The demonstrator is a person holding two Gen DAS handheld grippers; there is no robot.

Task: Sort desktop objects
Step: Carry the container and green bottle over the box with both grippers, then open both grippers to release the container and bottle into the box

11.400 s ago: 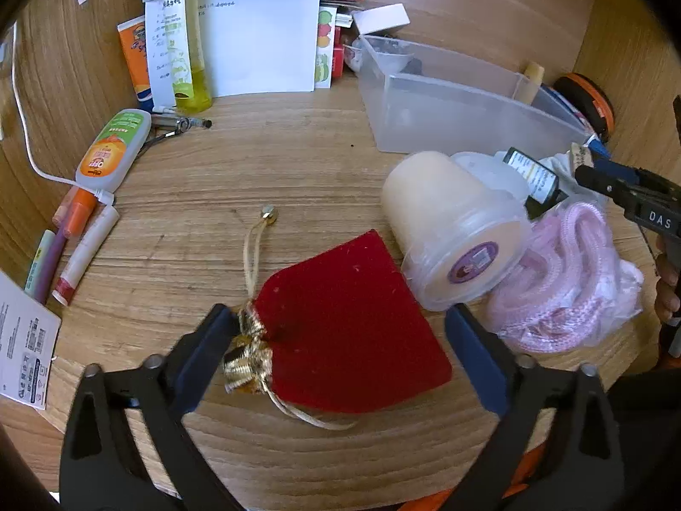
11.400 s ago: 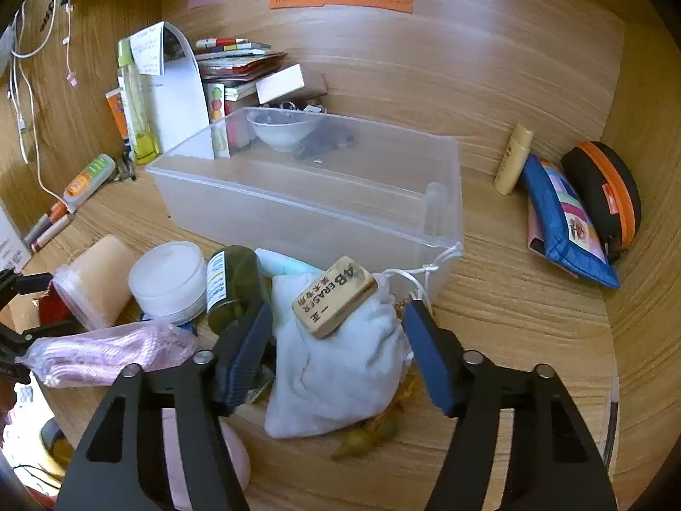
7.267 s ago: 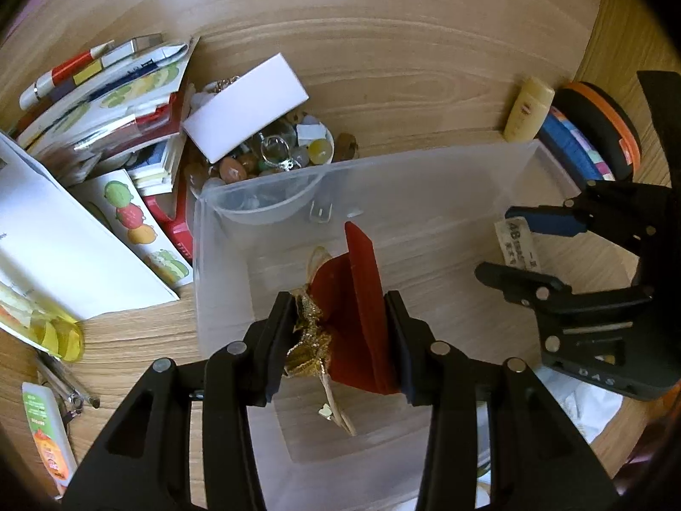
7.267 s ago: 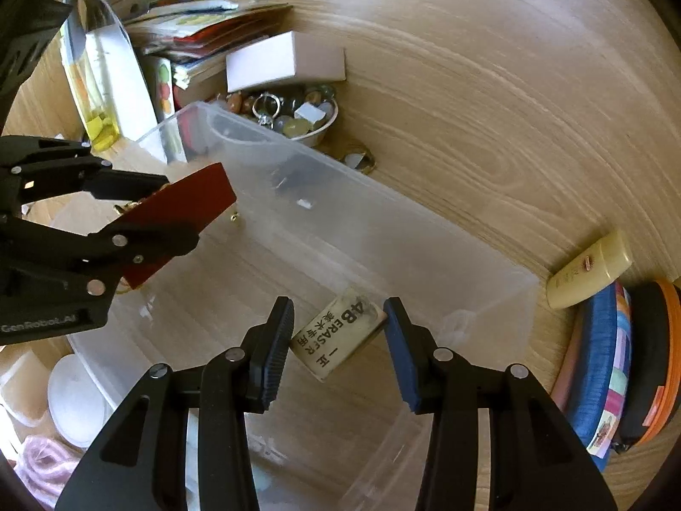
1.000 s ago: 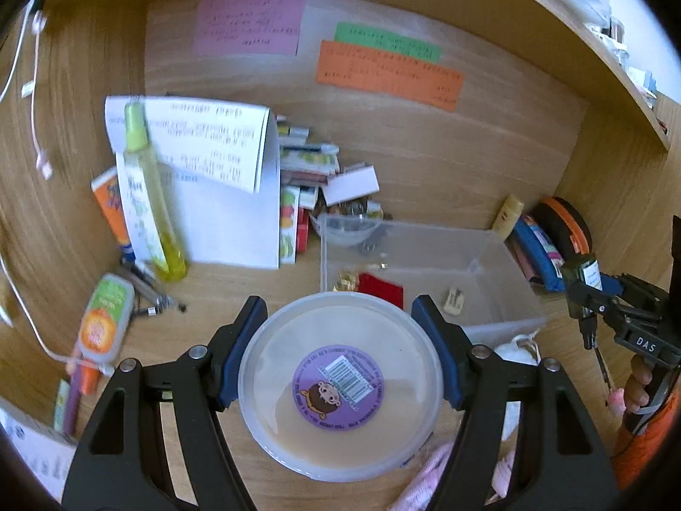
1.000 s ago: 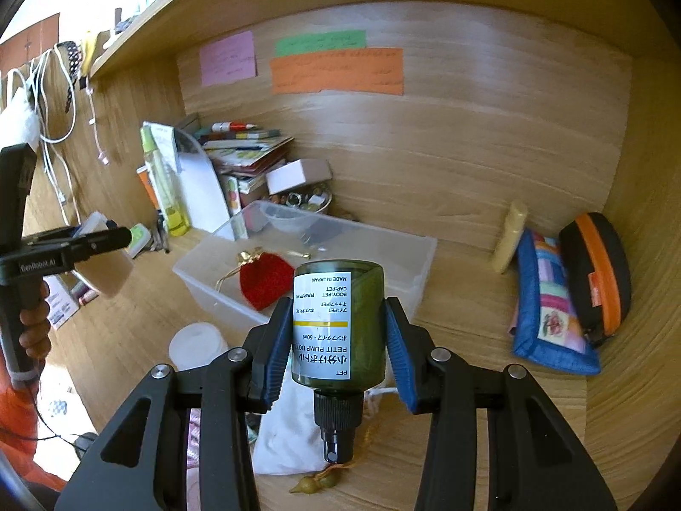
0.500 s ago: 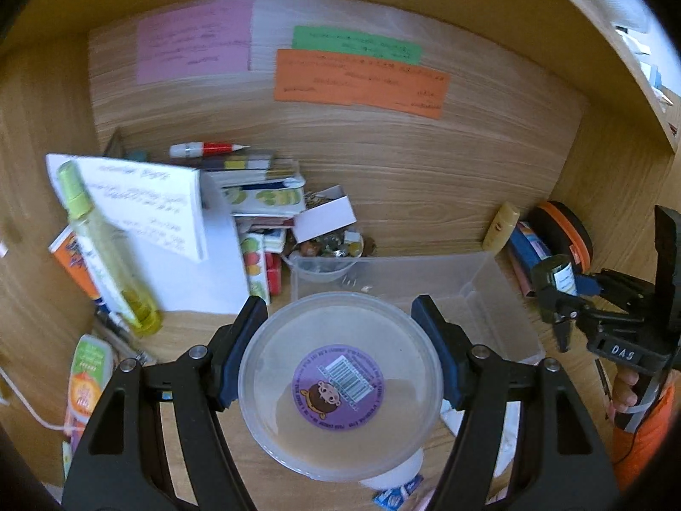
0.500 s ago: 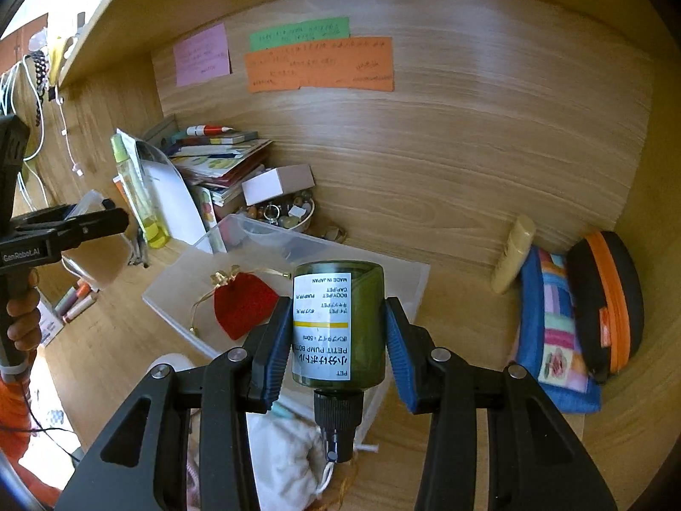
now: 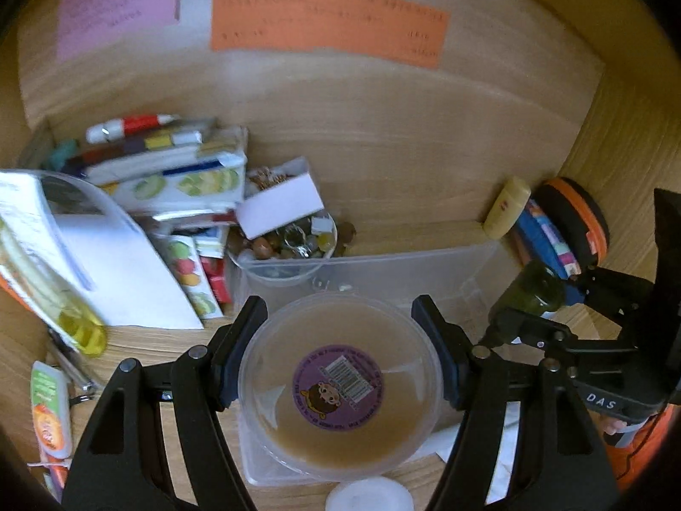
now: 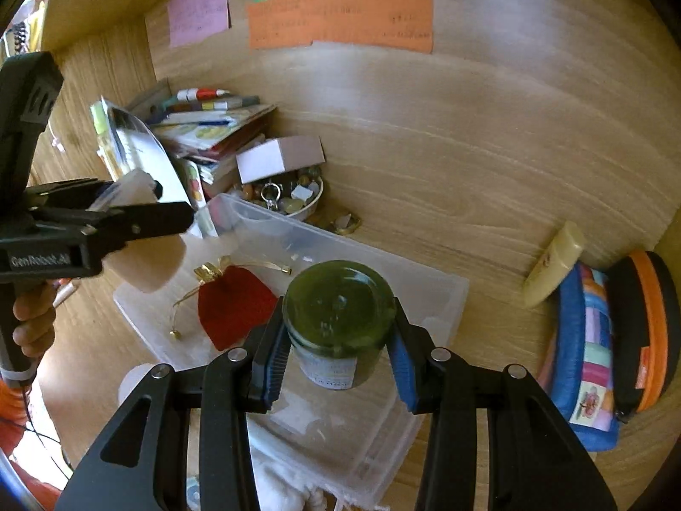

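My left gripper [image 9: 340, 357] is shut on a round beige tub [image 9: 340, 387] with a purple sticker, held above the near end of the clear plastic bin [image 9: 425, 264]. It also shows at the left of the right wrist view [image 10: 153, 217], above the bin's left end. My right gripper [image 10: 338, 362] is shut on a dark green pump bottle [image 10: 338, 319], tipped bottom-up over the bin [image 10: 442, 294]. That bottle [image 9: 532, 294] also shows at the right of the left wrist view. A red velvet pouch [image 10: 234, 302] lies inside the bin.
A bowl of beads [image 10: 289, 200], a white box [image 10: 276, 157] and stacked books [image 10: 204, 127] stand behind the bin. A yellow tube [image 10: 553, 264], a blue pouch [image 10: 587, 353] and an orange-black case [image 10: 651, 332] lie at right. A white cloth bag [image 10: 281, 481] and a white lid [image 9: 370, 494] lie in front.
Both grippers moved forward over the bin with their loads. The green bottle tipped from label-up to bottom-up. The tub now hangs over the bin's near end.
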